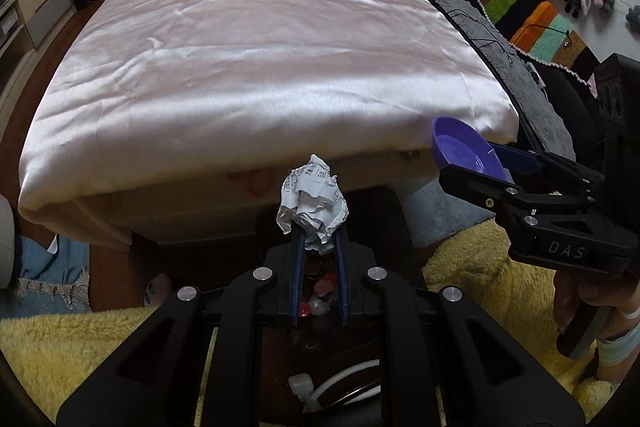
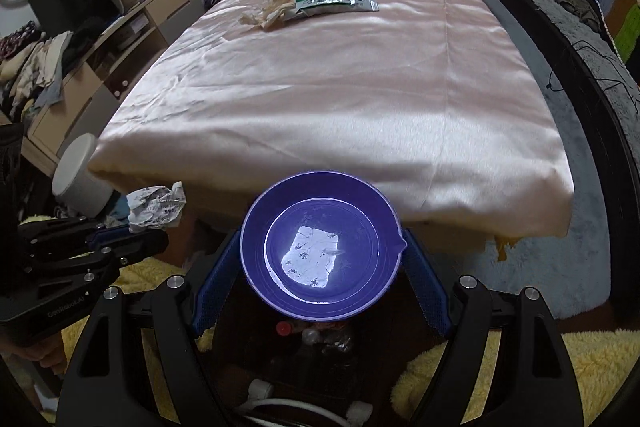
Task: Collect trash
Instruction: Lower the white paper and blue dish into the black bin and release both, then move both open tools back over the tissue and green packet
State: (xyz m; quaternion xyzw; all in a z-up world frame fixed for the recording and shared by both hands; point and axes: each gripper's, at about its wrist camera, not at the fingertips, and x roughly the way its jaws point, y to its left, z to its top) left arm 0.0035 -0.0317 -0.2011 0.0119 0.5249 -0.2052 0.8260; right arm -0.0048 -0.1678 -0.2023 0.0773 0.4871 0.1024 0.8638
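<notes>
Left wrist view shows the left gripper pinching a crumpled paper ball off the bed's near edge, beside the right gripper clasping a purple bowl; next, I judge, drop it in.

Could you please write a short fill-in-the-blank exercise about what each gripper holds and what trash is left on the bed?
1. The left gripper is shut on a crumpled ball of ____.
2. The right gripper grips a purple ____.
3. The green-and-white wrapper lies on the ____ bedspread.
4. The crumpled tissue lies touching the wrapper's ____ end in the right wrist view.

Missing words: paper; bowl; pink; left
</notes>
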